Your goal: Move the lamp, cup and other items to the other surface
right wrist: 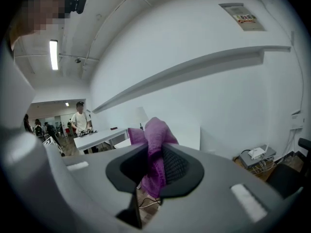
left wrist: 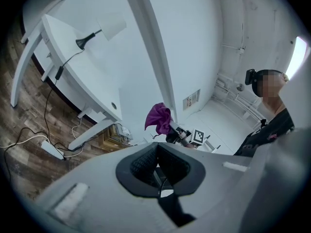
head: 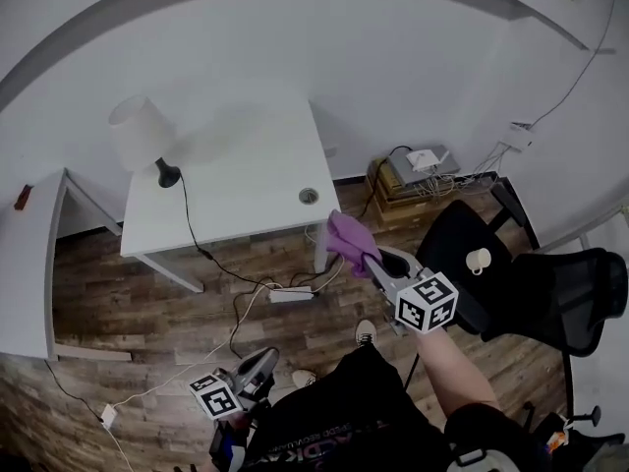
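Note:
My right gripper (head: 366,257) is shut on a purple cloth (head: 348,237) and holds it in the air past the front right corner of the white desk (head: 246,190). In the right gripper view the cloth (right wrist: 156,130) bunches up between the pads. A white lamp (head: 142,134) stands on the desk's far left corner. A white cup (head: 479,261) sits on the black chair seat (head: 447,244) to the right. My left gripper (head: 263,364) hangs low over the floor, shut, with nothing in it. The left gripper view shows the lamp (left wrist: 109,27) and the cloth (left wrist: 158,118) ahead.
A power strip (head: 291,294) and loose cables lie on the wood floor under the desk. Boxes with a white router (head: 418,170) sit against the wall. A second white table (head: 29,273) is at the left, a black office chair (head: 580,298) at the far right.

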`<state>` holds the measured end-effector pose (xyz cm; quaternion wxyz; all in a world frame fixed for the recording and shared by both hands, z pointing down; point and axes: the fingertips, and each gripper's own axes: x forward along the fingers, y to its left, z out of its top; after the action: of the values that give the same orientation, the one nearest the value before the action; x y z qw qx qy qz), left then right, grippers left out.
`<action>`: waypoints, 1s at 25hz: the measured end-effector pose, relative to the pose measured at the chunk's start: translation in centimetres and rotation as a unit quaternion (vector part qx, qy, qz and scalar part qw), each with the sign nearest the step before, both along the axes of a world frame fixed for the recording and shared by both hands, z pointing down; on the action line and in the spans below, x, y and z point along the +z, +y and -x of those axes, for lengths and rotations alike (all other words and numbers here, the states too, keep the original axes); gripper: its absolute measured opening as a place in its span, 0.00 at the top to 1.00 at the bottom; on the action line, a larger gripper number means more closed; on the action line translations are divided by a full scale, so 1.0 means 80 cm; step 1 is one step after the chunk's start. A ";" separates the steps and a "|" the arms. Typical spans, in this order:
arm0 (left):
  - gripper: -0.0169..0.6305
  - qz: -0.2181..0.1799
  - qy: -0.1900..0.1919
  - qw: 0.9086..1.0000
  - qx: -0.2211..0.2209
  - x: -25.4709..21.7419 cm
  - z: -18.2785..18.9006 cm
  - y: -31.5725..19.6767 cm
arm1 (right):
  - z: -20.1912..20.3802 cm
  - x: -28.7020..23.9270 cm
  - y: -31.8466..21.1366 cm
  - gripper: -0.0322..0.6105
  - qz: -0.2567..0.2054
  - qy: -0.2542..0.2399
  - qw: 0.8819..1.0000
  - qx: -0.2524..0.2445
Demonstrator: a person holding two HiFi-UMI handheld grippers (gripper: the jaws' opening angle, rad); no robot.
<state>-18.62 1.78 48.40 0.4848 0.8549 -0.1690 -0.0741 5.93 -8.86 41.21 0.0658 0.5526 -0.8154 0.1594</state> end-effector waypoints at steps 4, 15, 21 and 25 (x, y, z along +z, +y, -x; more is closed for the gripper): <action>0.98 -0.006 -0.002 0.999 0.049 -0.002 -0.043 0.000 | -0.049 -0.003 0.037 0.85 -0.002 -0.009 0.999 0.046; 0.98 -0.003 0.000 0.985 0.171 -0.007 -0.197 0.010 | -0.214 -0.012 0.134 0.85 -0.004 -0.002 0.986 0.167; 0.98 0.005 -0.005 0.976 0.216 -0.005 -0.285 0.034 | -0.307 0.000 0.194 0.85 0.009 -0.010 0.975 0.222; 0.98 0.007 -0.009 0.969 0.245 -0.006 -0.343 0.058 | -0.360 0.010 0.229 0.85 0.018 -0.015 0.970 0.243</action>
<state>8.84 6.44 47.94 0.4929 0.8674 0.0409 0.0555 34.75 9.45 42.01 0.0232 0.7304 -0.6545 0.1938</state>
